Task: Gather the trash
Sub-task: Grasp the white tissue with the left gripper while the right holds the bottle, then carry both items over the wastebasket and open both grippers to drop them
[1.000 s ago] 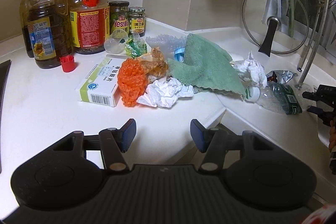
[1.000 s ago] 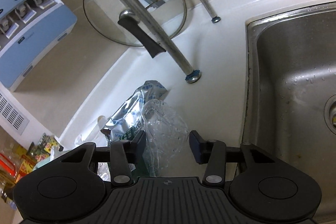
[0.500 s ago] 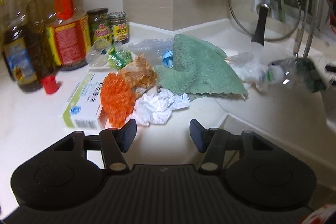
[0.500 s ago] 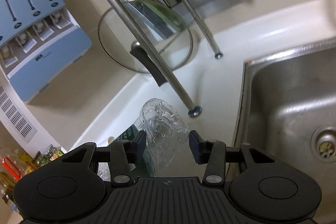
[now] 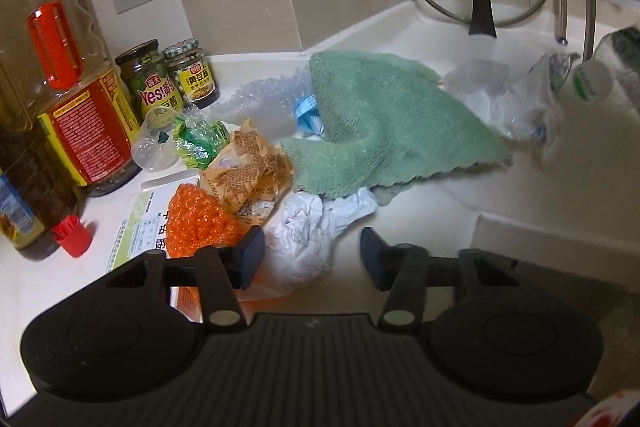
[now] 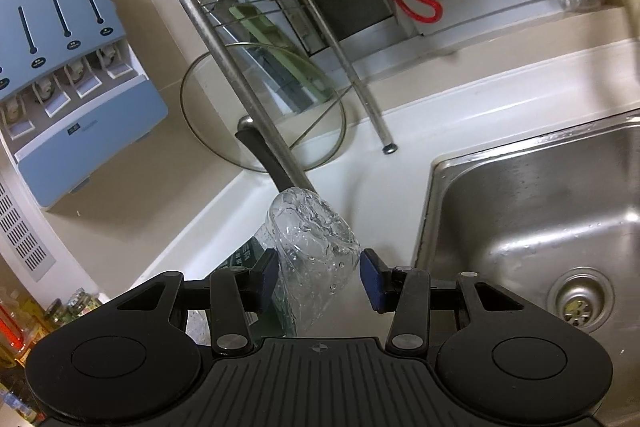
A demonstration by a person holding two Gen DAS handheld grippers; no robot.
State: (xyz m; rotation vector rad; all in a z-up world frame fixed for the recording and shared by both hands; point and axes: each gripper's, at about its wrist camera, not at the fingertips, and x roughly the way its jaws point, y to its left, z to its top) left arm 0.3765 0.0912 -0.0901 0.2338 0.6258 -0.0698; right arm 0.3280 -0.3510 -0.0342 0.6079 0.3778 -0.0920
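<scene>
Now gripping a crushed clear plastic bottle (image 6: 314,259) between the right gripper (image 6: 318,275) fingers, narrowed onto its sides, base pointing forward and away from the camera, long axis running along the fingers, lifted over the desk (image 6: 396,155) just left of the steel sink (image 6: 532,227). Visible too from the left wrist view as a blurred bottle with a white cap at the far right edge.

Meanwhile holding nothing in the left gripper (image 5: 312,259): fingers wide apart, hovering low over the trash pile. Directly ahead and nearly between the fingers, a crumpled white tissue (image 5: 308,231); just left of it, touching the left finger's line, an orange mesh wad (image 5: 196,223) lying on a medicine box (image 5: 140,227). Further out, a tan snack wrapper (image 5: 244,175), a green candy wrapper (image 5: 198,143), a green cloth (image 5: 384,123) draped over more clutter, and clear plastic wrap (image 5: 516,103) beyond it.

Likely next pick for the left side: the tissue, nearest and already lined up, needing only a short forward dip and a close.
</scene>
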